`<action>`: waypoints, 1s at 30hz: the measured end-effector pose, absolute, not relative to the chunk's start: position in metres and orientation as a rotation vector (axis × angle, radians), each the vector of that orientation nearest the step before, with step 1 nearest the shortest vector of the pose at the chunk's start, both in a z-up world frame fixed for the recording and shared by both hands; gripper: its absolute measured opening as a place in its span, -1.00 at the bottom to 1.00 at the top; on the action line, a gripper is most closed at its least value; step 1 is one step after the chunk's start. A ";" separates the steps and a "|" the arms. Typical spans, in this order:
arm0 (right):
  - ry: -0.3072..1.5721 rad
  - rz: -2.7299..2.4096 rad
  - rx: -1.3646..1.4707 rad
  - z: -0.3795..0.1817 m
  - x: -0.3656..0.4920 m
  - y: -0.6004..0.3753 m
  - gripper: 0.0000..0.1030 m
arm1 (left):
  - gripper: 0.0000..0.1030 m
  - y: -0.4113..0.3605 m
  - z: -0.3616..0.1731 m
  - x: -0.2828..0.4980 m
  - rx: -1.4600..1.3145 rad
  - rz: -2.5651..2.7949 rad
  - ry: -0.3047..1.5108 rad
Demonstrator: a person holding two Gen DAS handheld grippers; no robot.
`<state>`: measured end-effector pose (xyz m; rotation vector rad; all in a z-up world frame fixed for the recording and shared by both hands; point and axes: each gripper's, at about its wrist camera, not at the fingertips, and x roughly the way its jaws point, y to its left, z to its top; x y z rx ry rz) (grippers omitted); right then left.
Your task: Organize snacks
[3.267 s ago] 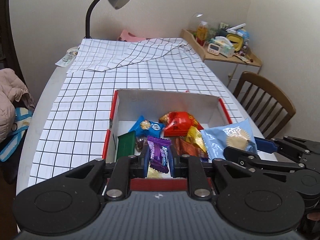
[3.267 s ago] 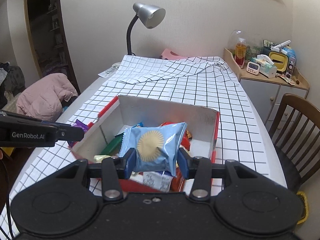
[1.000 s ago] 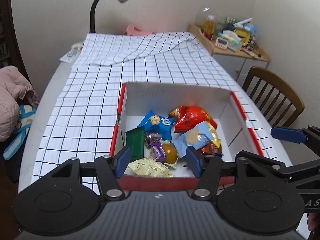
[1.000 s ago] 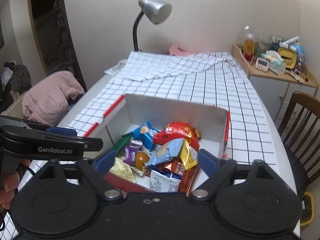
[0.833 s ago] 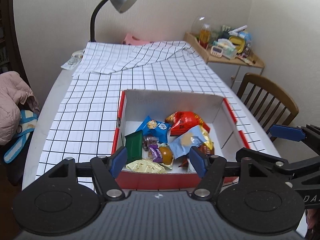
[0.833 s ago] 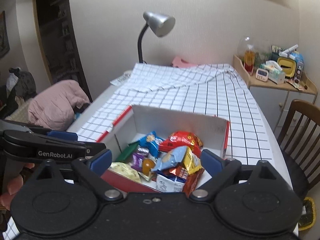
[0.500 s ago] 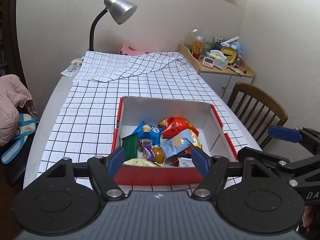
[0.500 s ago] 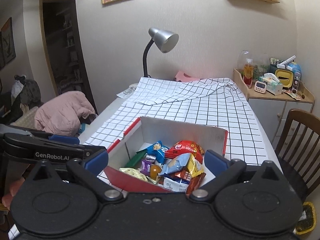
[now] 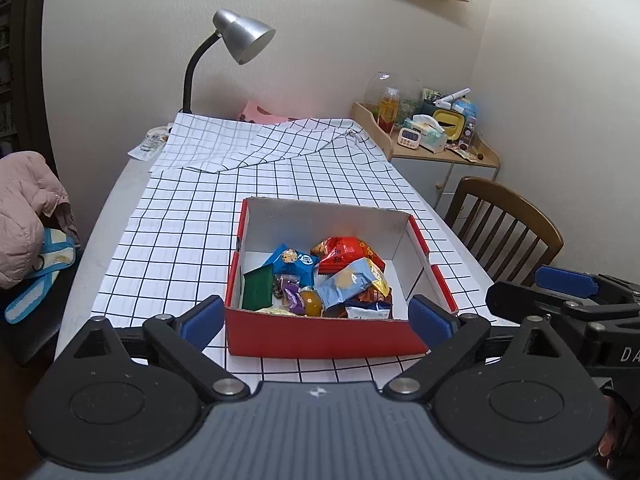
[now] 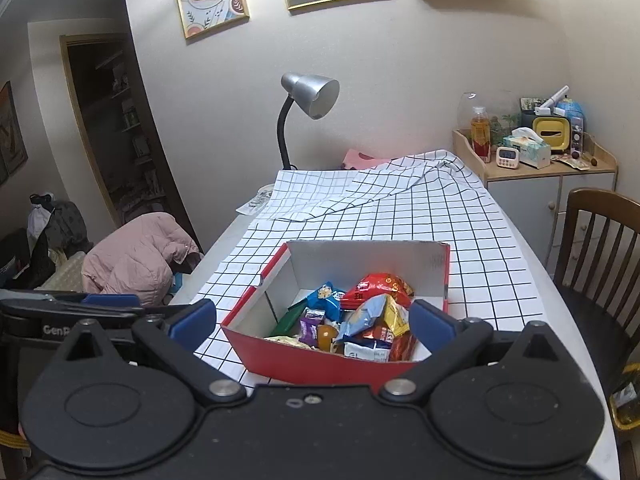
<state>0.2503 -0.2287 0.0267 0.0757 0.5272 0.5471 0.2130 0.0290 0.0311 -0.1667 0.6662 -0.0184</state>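
Snacks lie piled inside a red box with white inner walls, which sits on a checked cloth on a table. Nearest the left camera, the left gripper is spread wide and holds nothing; its blue fingertips sit either side of the box's near wall in the view, above the cloth and short of the box. The right gripper is likewise released and empty, its blue fingertips framing the box from the near side. Each gripper also shows at the edge of the other's view.

Inside the box, a green packet leans toward the left wall. Beside it are a blue cookie packet, a small purple wrapper and a round orange sweet. A red bag rests toward the back, and a pale blue packet with a round yellow biscuit picture lies on top of the pile, touching a yellow wrapper. A white-labelled packet sits against the near wall.

Beyond the box, the cloth is folded over at the far end. A silver lamp on a black bent neck stands at the table's back edge. To the right are a wooden chair and a low cabinet crowded with small items. A pink jacket lies to the left.
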 end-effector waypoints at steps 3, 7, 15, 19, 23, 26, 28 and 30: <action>0.518 0.540 0.078 0.029 0.244 -0.231 0.99 | 0.92 0.028 0.036 0.207 -0.171 -0.013 0.660; 0.517 0.543 0.083 0.033 0.238 -0.232 0.99 | 0.92 0.025 0.043 0.201 -0.169 -0.015 0.655; 0.520 0.543 0.071 0.041 0.226 -0.233 0.99 | 0.92 0.016 0.058 0.185 -0.156 -0.028 0.635; 0.521 0.542 0.076 0.047 0.221 -0.236 1.00 | 0.92 0.013 0.062 0.178 -0.148 -0.021 0.637; 0.517 0.547 0.071 0.052 0.218 -0.237 1.00 | 0.92 0.015 0.065 0.174 -0.157 -0.009 0.636; 0.506 0.545 0.050 0.055 0.216 -0.236 1.00 | 0.92 0.017 0.068 0.171 -0.163 -0.005 0.633; 0.505 0.545 0.037 0.056 0.215 -0.234 1.00 | 0.92 0.018 0.070 0.170 -0.158 -0.001 0.631; 0.506 0.552 0.035 0.058 0.214 -0.232 1.00 | 0.92 0.018 0.073 0.168 -0.156 0.001 0.627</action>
